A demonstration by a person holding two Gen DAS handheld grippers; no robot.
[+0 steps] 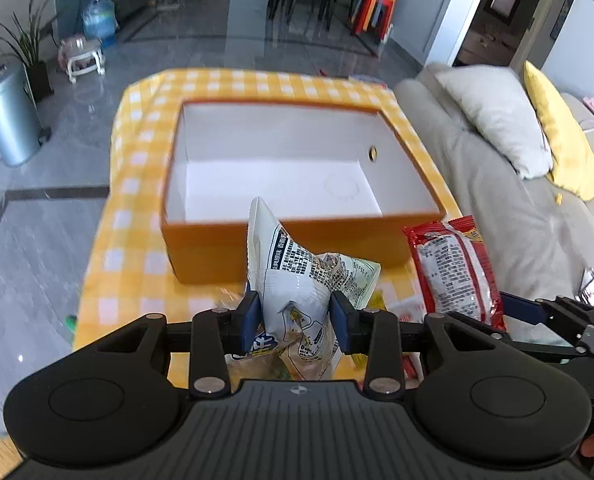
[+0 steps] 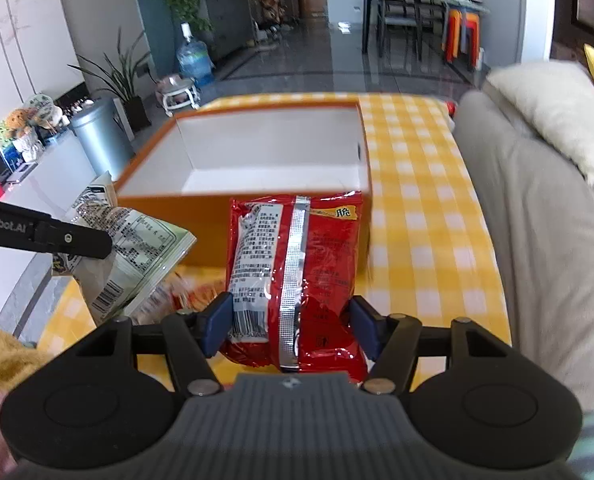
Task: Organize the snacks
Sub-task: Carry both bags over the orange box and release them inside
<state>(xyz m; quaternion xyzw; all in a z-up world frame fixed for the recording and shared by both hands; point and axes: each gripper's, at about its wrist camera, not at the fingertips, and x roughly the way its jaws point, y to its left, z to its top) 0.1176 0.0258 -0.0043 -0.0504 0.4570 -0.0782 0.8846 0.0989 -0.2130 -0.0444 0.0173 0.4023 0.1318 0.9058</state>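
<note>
Pinching: a white snack packet is clamped by the left gripper | a red snack packet (silver seam up) is clamped by the right gripper | both packets are held above the checked tablecloth, just before the orange box

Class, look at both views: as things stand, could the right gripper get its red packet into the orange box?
Probably yes. The right gripper grips the red packet, and the orange box sits open and empty just ahead, with nothing between them.

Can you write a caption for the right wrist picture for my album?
Right tongs pinch a red snack packet before the empty orange box.
</note>
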